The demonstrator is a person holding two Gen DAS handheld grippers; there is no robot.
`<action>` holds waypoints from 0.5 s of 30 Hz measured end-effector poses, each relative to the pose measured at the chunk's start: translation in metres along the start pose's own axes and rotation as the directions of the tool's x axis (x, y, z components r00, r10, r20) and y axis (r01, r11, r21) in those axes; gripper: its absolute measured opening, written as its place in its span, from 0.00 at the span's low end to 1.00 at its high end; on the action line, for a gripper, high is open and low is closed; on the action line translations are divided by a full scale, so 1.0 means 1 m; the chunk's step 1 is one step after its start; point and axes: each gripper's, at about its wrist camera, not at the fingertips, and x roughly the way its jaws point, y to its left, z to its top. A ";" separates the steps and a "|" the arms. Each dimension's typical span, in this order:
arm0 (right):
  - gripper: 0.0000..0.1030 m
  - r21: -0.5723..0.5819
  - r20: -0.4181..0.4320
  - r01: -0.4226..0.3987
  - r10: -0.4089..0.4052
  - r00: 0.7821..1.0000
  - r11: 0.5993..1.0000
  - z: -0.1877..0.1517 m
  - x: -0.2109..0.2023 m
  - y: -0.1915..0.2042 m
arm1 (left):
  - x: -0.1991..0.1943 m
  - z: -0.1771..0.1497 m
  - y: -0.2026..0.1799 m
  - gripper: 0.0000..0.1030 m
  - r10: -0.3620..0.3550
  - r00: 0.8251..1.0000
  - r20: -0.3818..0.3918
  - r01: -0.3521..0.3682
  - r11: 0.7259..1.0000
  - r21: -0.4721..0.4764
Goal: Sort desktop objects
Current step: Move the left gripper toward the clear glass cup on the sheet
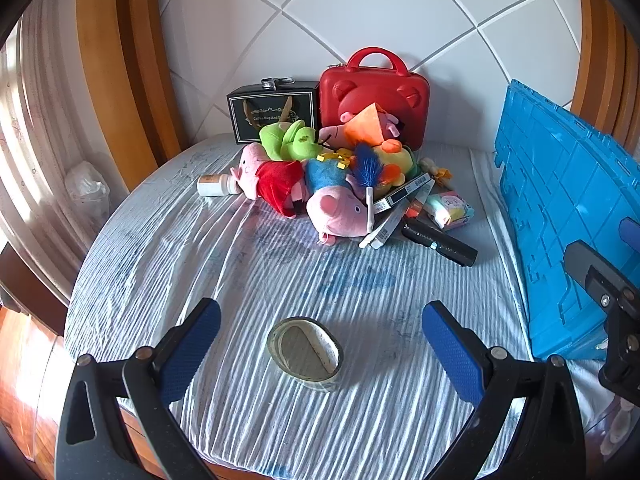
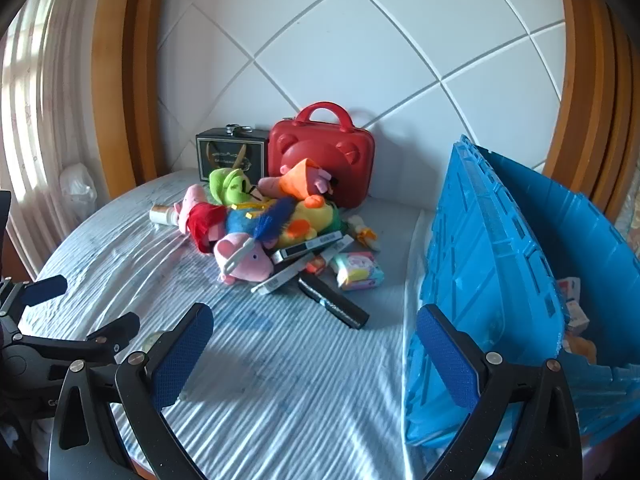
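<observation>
A roll of clear tape (image 1: 305, 354) lies flat on the striped cloth between the wide-open fingers of my left gripper (image 1: 320, 344), untouched. My right gripper (image 2: 314, 354) also stands open and holds nothing, just left of the blue crate (image 2: 492, 280). A heap of plush toys (image 1: 320, 176) (image 2: 256, 220) sits at the back with flat boxes (image 1: 400, 200), a black tube (image 1: 440, 242) (image 2: 334, 300), a pastel packet (image 1: 450, 208) (image 2: 358, 270) and a white bottle (image 1: 216, 185).
A red bear-faced case (image 1: 374, 100) (image 2: 322, 156) and a black gift box (image 1: 272, 114) stand against the tiled wall. The crate's lid leans upright at the right, with small items inside (image 2: 572, 304). The round table's edge (image 1: 92, 248) curves along the left.
</observation>
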 end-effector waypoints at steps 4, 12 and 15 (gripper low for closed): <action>1.00 0.002 -0.004 -0.001 0.001 1.000 1.000 0.000 0.001 -0.002 | 0.001 0.000 -0.002 0.99 -0.001 1.000 -0.004 0.001 1.000 0.000; 1.00 -0.011 -0.018 -0.016 0.016 1.000 1.000 -0.002 0.006 0.001 | 0.004 -0.002 -0.001 0.99 0.008 1.000 -0.017 -0.008 1.000 -0.007; 1.00 -0.023 -0.024 -0.028 0.027 0.999 0.999 -0.002 0.012 0.005 | 0.011 -0.005 0.008 0.99 0.017 0.999 -0.038 -0.018 0.999 -0.031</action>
